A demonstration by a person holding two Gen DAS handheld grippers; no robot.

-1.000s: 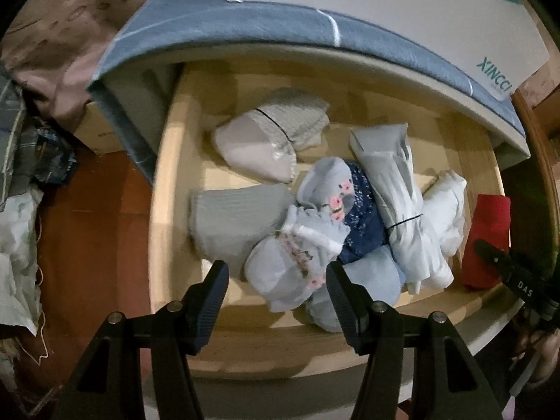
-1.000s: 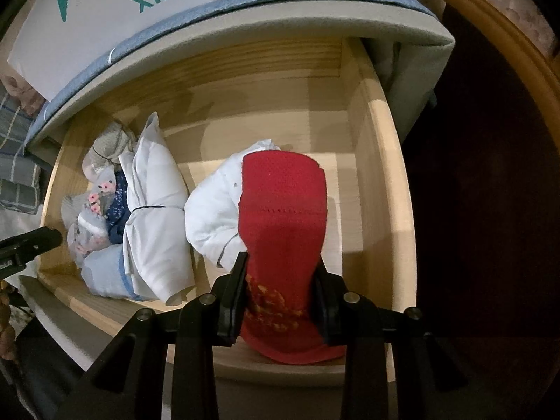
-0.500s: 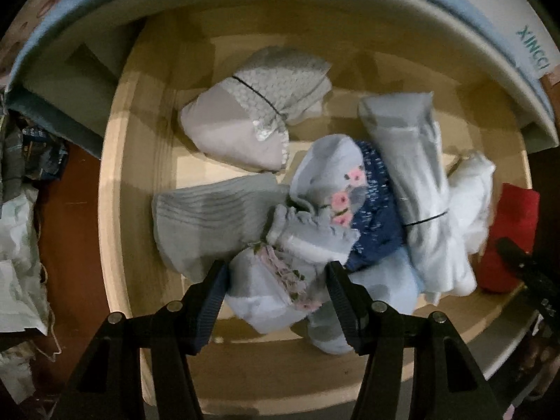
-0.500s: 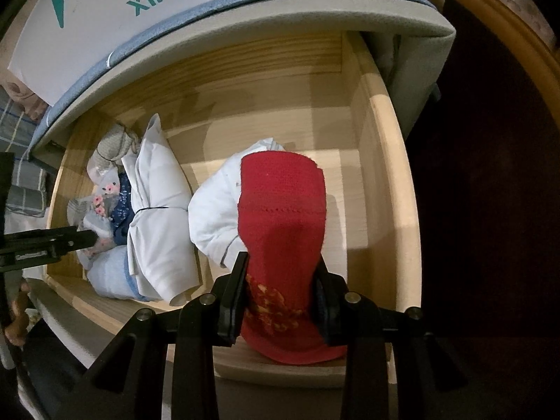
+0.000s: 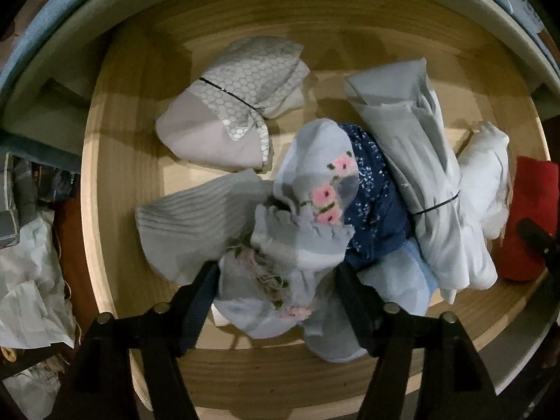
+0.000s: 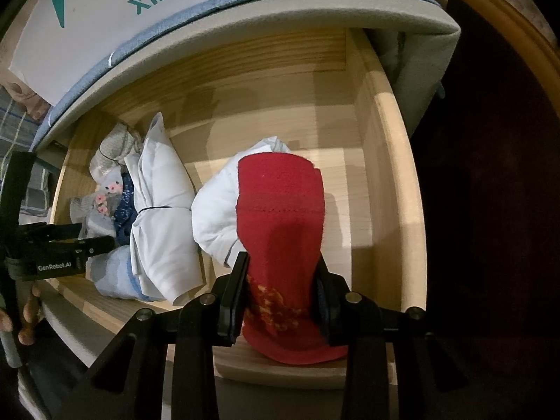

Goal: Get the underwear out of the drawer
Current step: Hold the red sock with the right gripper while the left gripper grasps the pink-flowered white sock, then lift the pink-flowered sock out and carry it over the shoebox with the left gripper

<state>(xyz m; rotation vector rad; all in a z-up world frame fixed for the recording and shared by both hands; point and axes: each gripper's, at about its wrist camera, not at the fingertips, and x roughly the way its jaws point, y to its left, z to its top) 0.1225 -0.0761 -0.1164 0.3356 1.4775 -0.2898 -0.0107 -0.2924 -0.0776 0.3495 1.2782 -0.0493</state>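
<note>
Open wooden drawer under a blue-edged mattress, with a white shoe box on top. Inside, in order of bulk: a long pale rolled bundle tied with a black band, a white garment beside it, a grey dotted roll at the back, a grey ribbed piece at the left, and in the middle a pale floral underwear piece lying against a navy speckled one. Red garment at the right end of the drawer, lower part clamped in the right gripper, fingers clenched on it, upper part resting against the white garment. Left gripper pointing straight down over the floral piece, jaws opening, fabric between the fingers but not squeezed. Likely trouble: closing here could catch the pale blue piece underneath or the frayed trim, dragging several items out at once; a shallow pinch on loose folds could slip; lifting the red garment could tow the white one along. Against a second ago: left gripper lower and nearer the pile, drawer filling far more of its view, shoe box almost out of frame, opening slightly wider; right gripper and red garment unchanged.
</note>
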